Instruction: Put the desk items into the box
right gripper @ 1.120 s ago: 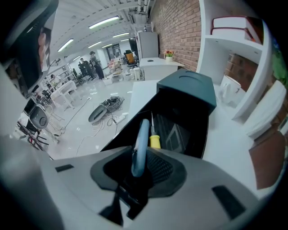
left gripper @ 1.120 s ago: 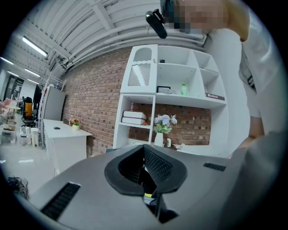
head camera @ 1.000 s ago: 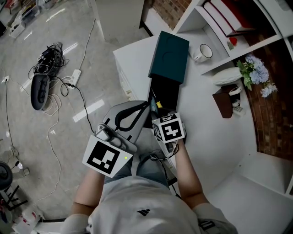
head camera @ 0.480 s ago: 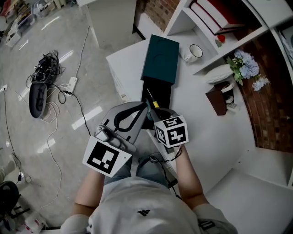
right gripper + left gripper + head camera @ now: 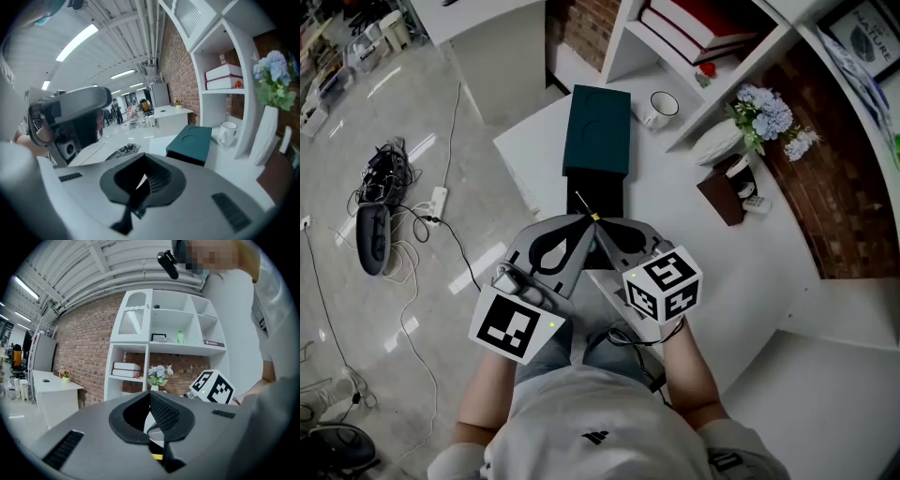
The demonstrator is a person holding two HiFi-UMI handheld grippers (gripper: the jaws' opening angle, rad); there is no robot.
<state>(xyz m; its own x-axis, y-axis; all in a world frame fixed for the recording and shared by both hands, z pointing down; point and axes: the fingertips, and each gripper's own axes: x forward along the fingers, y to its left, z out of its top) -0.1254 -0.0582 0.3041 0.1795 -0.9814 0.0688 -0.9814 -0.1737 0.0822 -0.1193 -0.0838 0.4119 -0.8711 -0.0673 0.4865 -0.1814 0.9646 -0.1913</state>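
My right gripper (image 5: 594,223) is shut on a thin black pen (image 5: 584,205) with a yellow band, and its jaws have just closed on it. The pen sticks up and to the left, above the near end of the open black box tray (image 5: 602,190). The box's teal lid (image 5: 599,130) lies just beyond the tray and also shows as the teal lid (image 5: 192,144) in the right gripper view. My left gripper (image 5: 584,225) hovers beside the right one with its jaws together, its tip close to the pen's yellow band. Whether the two touch I cannot tell.
A white mug (image 5: 657,109) stands right of the lid, below white shelves holding books (image 5: 680,21). Flowers (image 5: 766,116) and a brown holder (image 5: 722,195) sit further right on the desk. The desk edge (image 5: 517,173) runs at the left, with cables (image 5: 384,178) on the floor.
The right gripper has risen from low over the black tray and tilted up, carrying the pen with it. The left gripper has shifted a little, and its tip is now beside the right gripper's tip.
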